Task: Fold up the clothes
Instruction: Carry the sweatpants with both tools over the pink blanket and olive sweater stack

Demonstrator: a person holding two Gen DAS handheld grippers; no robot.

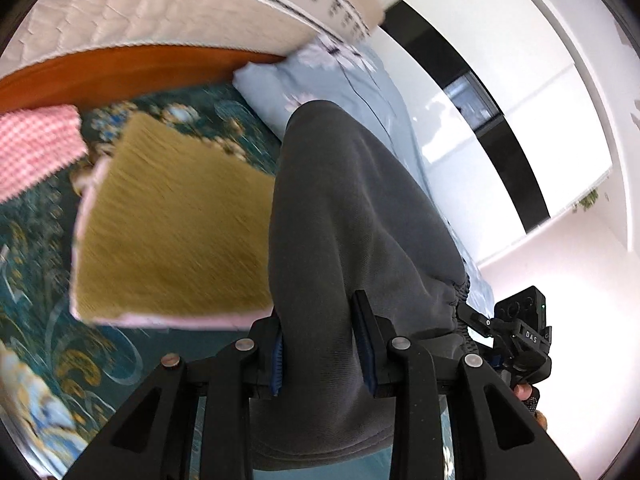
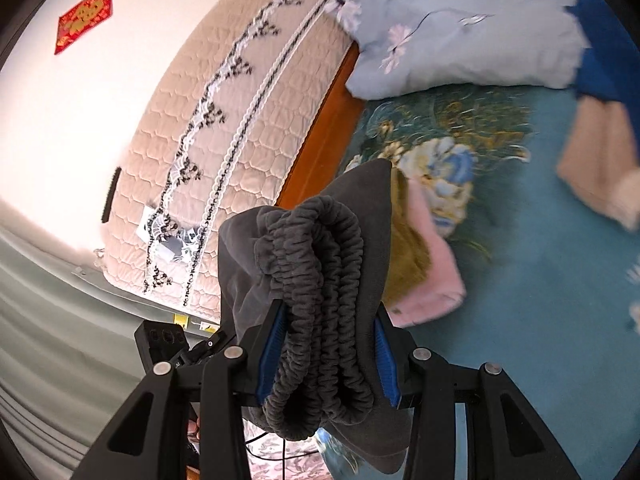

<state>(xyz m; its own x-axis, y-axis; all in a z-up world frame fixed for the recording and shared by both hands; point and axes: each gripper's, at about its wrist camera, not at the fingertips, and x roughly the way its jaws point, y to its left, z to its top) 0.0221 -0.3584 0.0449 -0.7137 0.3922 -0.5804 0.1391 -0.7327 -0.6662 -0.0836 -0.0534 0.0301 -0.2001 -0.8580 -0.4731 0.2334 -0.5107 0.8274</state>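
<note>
Both tools are clamped on the same dark grey garment. Our left tool has its blue-padded fingers closed to the thickness of a plain fold of the cloth, which runs up the middle of the left wrist frame and hides much of the bed behind it. Our right tool pinches the bunched, ribbed elastic waistband at lower centre of the right wrist frame, its jaws held apart only by that wad.

Around the garment we see a teal flowered bedspread with an olive-and-pink folded cloth lying on it at centre left of the left view, partly covered by the grey cloth. A pink checked piece sits at the left edge, near it but apart. A pale blue flowered pillow lies at the upper right of the right view, against the quilted beige headboard. A tan and blue cloth is blurred at the far right.

In the left view the right tool appears at lower right, gripping the garment's gathered edge.
</note>
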